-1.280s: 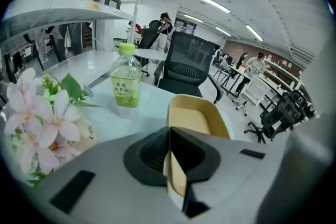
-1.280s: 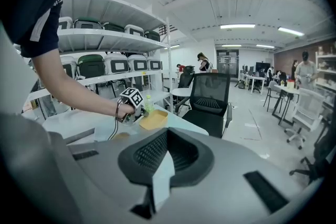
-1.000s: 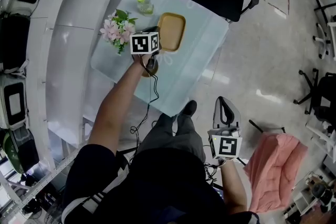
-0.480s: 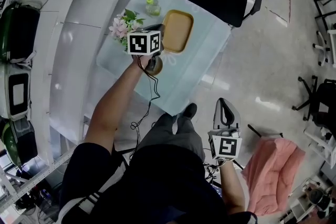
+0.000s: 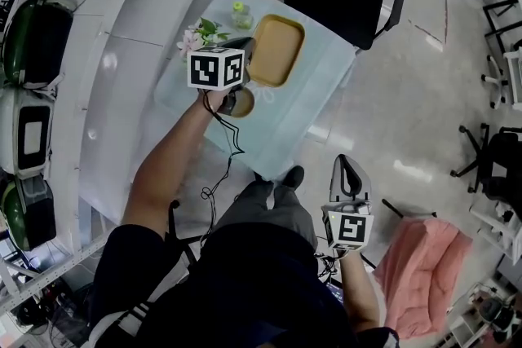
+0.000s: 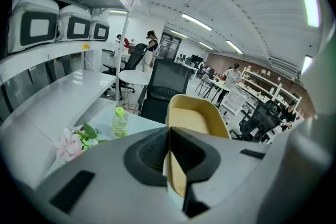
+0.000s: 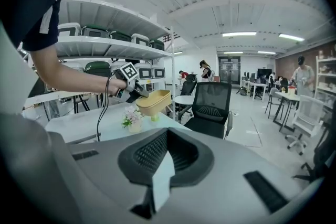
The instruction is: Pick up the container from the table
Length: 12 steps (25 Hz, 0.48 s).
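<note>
Jaws of left gripper [image 6: 169, 136] closed on near rim of yellow container [image 6: 197, 115]; rim wall sits edge-on between the two jaws, and the body of the container extends straight ahead of them. Right gripper view shows it held clear of the desk [image 5: 303, 120], above the flowers [image 6: 73, 141]. Green-capped bottle [image 6: 119, 122] and flowers stand on the desk, below and left of the left jaws. Right gripper [image 7: 168, 136] jaws together, nothing between them; container well ahead and to their left.

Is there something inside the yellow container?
Nothing shows inside the yellow container: its floor looks bare. The near rim, where the jaws of the left gripper clamp it, is covered.
</note>
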Each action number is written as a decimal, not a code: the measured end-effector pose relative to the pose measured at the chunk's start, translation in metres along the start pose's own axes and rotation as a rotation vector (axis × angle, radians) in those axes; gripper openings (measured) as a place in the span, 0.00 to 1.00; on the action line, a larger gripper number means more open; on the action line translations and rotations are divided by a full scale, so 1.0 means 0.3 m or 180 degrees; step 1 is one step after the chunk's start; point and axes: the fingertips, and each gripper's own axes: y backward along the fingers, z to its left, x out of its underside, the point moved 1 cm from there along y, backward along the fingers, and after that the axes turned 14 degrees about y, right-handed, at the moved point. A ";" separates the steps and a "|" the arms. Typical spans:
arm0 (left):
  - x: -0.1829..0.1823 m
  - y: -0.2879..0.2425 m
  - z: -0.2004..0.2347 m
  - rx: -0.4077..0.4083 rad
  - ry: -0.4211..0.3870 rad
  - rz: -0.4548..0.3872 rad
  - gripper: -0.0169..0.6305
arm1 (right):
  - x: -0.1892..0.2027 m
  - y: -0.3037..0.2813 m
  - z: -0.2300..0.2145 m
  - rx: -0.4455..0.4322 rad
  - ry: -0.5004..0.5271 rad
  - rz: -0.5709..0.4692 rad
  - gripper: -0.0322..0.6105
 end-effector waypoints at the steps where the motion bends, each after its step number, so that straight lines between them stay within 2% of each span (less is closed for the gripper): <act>1: -0.003 0.019 -0.013 0.0023 -0.0006 -0.0005 0.05 | -0.005 0.008 0.001 0.0001 0.0002 -0.0017 0.05; 12: -0.031 0.236 -0.161 0.0283 -0.0173 -0.0138 0.05 | -0.047 0.078 0.009 0.0009 0.0030 -0.0140 0.05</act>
